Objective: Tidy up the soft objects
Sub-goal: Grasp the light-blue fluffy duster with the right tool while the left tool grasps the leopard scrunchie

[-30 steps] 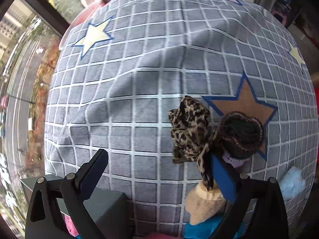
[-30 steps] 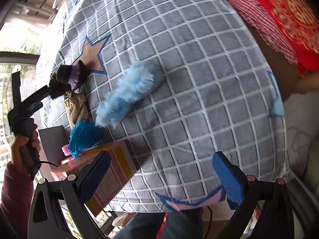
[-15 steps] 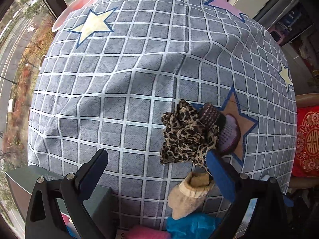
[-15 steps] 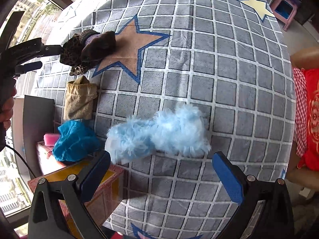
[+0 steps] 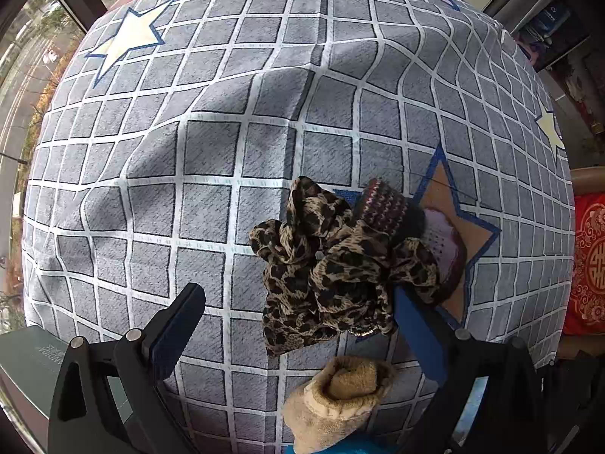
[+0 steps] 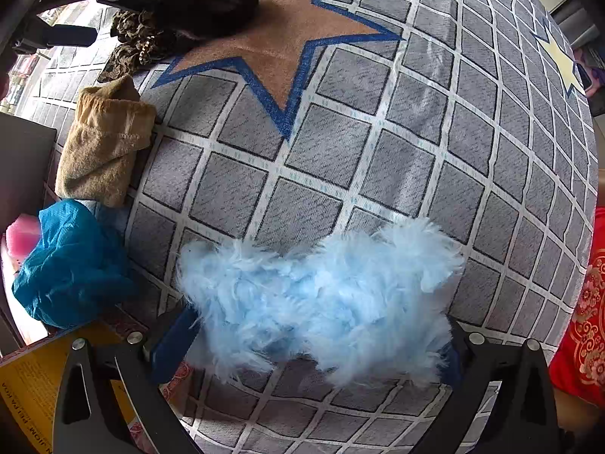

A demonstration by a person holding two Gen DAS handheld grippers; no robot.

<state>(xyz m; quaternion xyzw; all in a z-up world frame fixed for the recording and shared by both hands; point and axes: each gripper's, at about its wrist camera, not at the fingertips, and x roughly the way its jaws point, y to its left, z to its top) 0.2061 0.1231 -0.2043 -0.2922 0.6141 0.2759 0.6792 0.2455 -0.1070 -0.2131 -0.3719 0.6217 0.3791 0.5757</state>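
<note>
A fluffy light-blue soft piece (image 6: pixel 321 299) lies on the grey checked cloth (image 6: pixel 378 132) between the open fingers of my right gripper (image 6: pixel 302 344). A leopard-print scrunchie (image 5: pixel 329 276) lies on a dark knitted hat (image 5: pixel 397 215) by a brown star; both show far left in the right wrist view (image 6: pixel 189 7). My left gripper (image 5: pixel 298 325) is open, and its right finger (image 5: pixel 416 333) touches the scrunchie's edge. A tan rolled sock (image 5: pixel 340 401) lies just below, also in the right wrist view (image 6: pixel 102 143). A crumpled teal piece (image 6: pixel 68 268) lies at the cloth's edge.
A dark grey box (image 5: pixel 38 363) stands at the lower left by the window. A yellow printed box (image 6: pixel 38 386) and a pink item (image 6: pixel 22 234) sit at the cloth's near-left edge. A red embroidered cushion (image 6: pixel 586 321) lies at the right.
My right gripper has come down to the fluffy blue piece, which now sits between its fingers. My left gripper has moved closer to the scrunchie and hat.
</note>
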